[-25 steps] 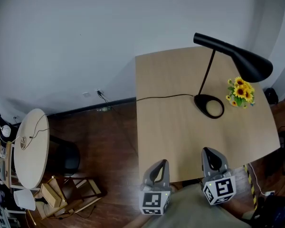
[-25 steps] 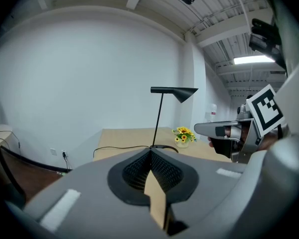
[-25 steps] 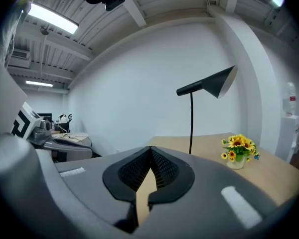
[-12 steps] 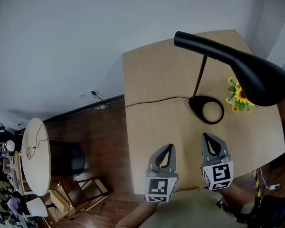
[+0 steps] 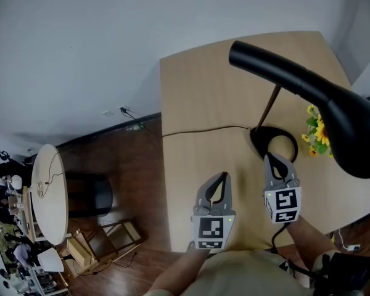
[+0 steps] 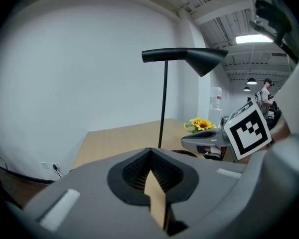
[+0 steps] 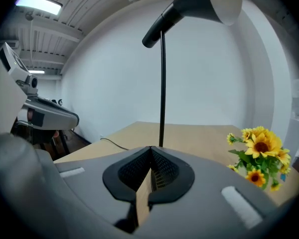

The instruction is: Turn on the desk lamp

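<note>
My left gripper (image 5: 219,177) & right gripper (image 5: 274,160): fingers pressed together, empty, over surface (image 5: 194,97); right nr lamp (image 5: 308,85) base.

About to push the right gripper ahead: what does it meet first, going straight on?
Most likely the lamp base, just beyond the right gripper; the pole stands dead ahead behind it. Its height over the base is unclear.
</note>
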